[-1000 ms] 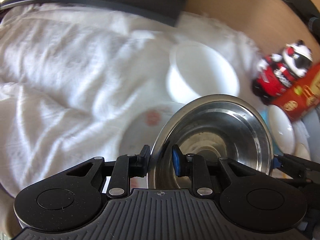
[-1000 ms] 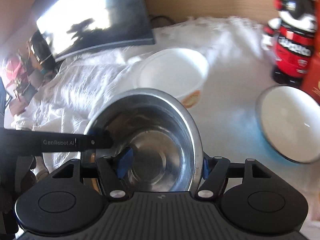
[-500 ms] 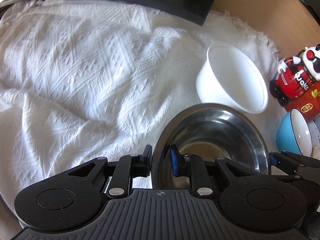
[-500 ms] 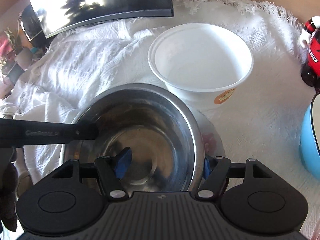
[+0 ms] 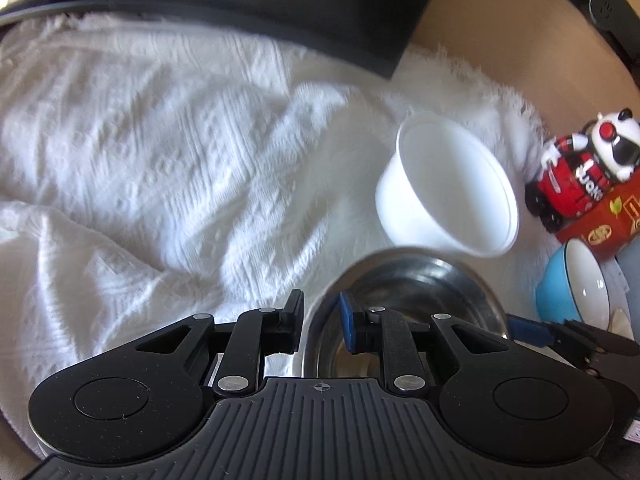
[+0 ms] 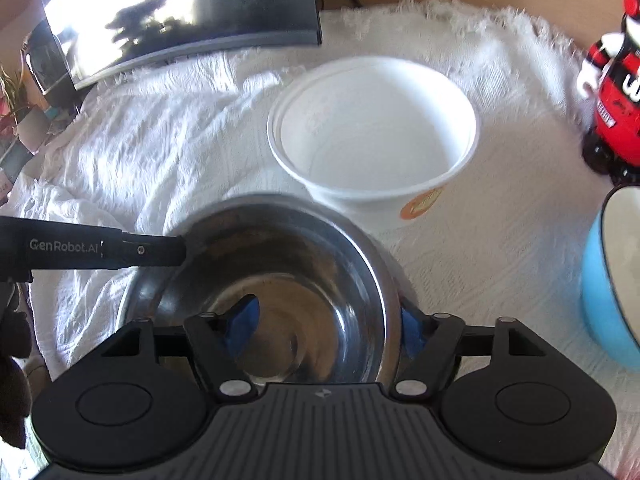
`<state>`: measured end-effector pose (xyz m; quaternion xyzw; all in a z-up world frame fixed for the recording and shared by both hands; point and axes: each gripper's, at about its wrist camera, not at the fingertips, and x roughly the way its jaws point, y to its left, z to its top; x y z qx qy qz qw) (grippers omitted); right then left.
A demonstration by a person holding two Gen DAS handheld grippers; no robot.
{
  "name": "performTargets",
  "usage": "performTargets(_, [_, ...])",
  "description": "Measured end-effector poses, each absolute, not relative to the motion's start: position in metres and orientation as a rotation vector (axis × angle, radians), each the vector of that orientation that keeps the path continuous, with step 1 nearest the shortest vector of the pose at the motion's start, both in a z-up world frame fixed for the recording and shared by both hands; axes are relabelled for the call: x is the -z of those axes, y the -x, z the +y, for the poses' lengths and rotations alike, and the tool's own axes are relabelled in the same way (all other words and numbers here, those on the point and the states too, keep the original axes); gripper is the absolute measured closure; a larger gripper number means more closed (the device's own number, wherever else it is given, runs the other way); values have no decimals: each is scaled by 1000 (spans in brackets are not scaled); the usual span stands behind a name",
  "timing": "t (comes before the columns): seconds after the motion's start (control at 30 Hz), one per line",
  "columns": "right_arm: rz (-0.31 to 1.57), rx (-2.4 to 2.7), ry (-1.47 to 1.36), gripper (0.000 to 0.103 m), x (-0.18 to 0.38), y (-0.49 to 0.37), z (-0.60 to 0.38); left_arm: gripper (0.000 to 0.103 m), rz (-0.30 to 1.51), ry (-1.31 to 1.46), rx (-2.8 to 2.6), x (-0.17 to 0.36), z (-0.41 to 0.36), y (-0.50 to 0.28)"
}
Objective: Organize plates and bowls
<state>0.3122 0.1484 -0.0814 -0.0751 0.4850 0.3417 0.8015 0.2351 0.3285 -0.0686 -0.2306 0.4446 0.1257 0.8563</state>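
Left wrist view: the left gripper (image 5: 320,322) straddles the near-left rim of the steel bowl (image 5: 420,292), its fingers narrow, though whether they press the rim I cannot tell. Just beyond sits the white bowl (image 5: 452,188), further right the blue bowl (image 5: 572,284). On the white cloth (image 6: 140,152), the right gripper (image 6: 326,326) spans the steel bowl's right rim, its jaws just widened and loose

"GenRobot.AI" on left gripper (image 6: 120,248) finger
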Motion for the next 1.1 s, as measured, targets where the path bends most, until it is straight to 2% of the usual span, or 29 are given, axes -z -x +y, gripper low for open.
performTargets(0.23, [958, -743, 124, 25, 54, -306, 125, 82, 823, 464, -281, 36, 314, -230])
performTargets(0.37, [926, -726, 101, 23, 42, -302, 99, 81, 820, 441, -194, 28, 286, -237])
performTargets(0.8, [857, -469, 57, 22, 21, -286, -49, 81, 1033, 322, 215, 56, 131, -282])
performTargets(1.1, [881, -177, -16, 19, 30, -273, -169, 81, 1143, 244, 409, 79, 38, -297])
